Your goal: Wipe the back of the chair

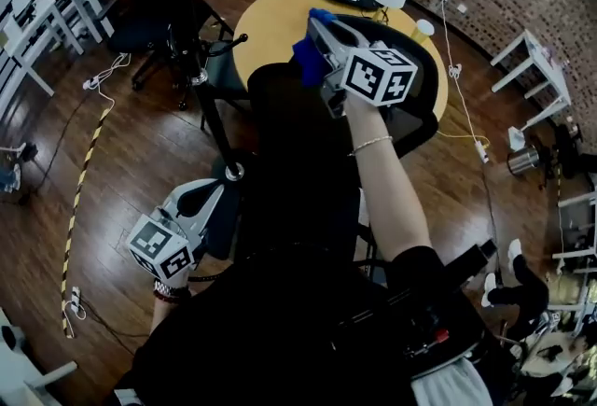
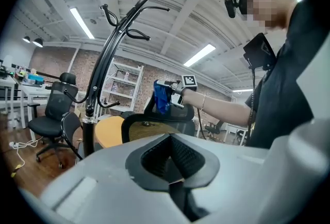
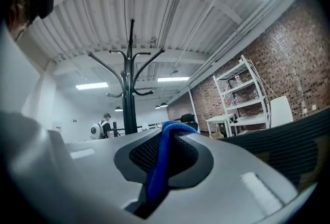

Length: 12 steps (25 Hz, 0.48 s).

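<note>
Holding our left gripper [image 1: 200, 202] low beside the chair, we have its jaws pressed together with nothing between them. Higher up, our right gripper [image 1: 326, 29] is clamped on a blue cloth [image 1: 307, 64] at the top edge of the chair's black mesh back [image 1: 289, 138]. Beyond stand a round yellow table [image 1: 270, 21] and a black coat stand [image 2: 111, 48].

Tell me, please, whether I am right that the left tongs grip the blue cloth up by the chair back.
Not quite: the right tongs grip the blue cloth, not the left. The right gripper view shows the cloth pinched between its jaws. In the left gripper view the left tongs are shut on nothing. That view also shows the cloth held up by the chair back.
</note>
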Motion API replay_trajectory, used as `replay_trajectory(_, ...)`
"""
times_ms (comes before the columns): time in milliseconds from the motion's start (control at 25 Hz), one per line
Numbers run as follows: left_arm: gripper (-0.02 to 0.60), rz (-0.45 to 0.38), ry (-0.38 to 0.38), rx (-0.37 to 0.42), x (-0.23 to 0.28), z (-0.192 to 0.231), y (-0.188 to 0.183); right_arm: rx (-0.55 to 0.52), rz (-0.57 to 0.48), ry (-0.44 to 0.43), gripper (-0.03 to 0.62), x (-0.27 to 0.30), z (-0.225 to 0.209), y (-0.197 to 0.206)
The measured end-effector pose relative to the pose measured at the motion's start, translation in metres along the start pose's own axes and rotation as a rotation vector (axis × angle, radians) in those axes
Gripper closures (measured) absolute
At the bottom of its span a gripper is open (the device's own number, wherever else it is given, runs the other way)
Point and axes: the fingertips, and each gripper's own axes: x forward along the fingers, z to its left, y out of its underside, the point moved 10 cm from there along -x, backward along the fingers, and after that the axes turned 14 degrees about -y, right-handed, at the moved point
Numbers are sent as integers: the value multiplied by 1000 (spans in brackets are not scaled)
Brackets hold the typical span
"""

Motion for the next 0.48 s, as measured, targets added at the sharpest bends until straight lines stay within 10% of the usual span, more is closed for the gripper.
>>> replay_trajectory(240,577,53,121,99,45,-47,-5,-67,-82,65,557,-106,17,-4)
replay_trajectory(480,577,39,264,107,93,-98,-11,-171,-90,347,559,-235,34,-27)
